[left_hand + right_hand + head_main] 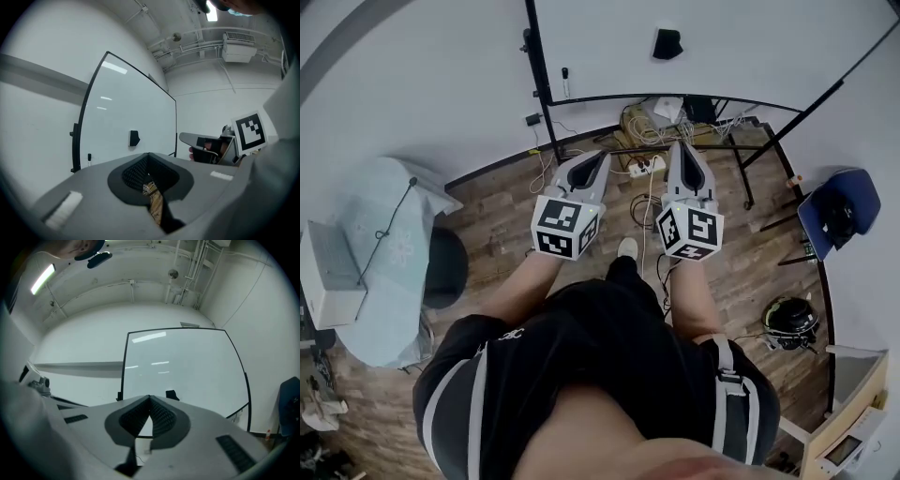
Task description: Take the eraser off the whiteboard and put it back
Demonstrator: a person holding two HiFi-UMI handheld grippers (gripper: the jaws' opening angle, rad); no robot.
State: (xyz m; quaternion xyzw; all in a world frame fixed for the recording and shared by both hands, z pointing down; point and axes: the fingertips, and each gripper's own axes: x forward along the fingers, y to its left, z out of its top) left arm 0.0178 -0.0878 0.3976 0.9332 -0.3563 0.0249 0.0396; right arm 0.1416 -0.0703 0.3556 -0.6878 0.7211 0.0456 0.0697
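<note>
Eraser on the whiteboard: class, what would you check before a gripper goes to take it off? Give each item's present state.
1. Eraser on the whiteboard: ok.
2. Right gripper jaws apart for a grasp: not ok, together.
3. Left gripper empty: ok, jaws together on nothing.
4. A gripper close to the eraser: not ok, both well short.
5. Floor by the board free of cables: not ok, they lie there.
</note>
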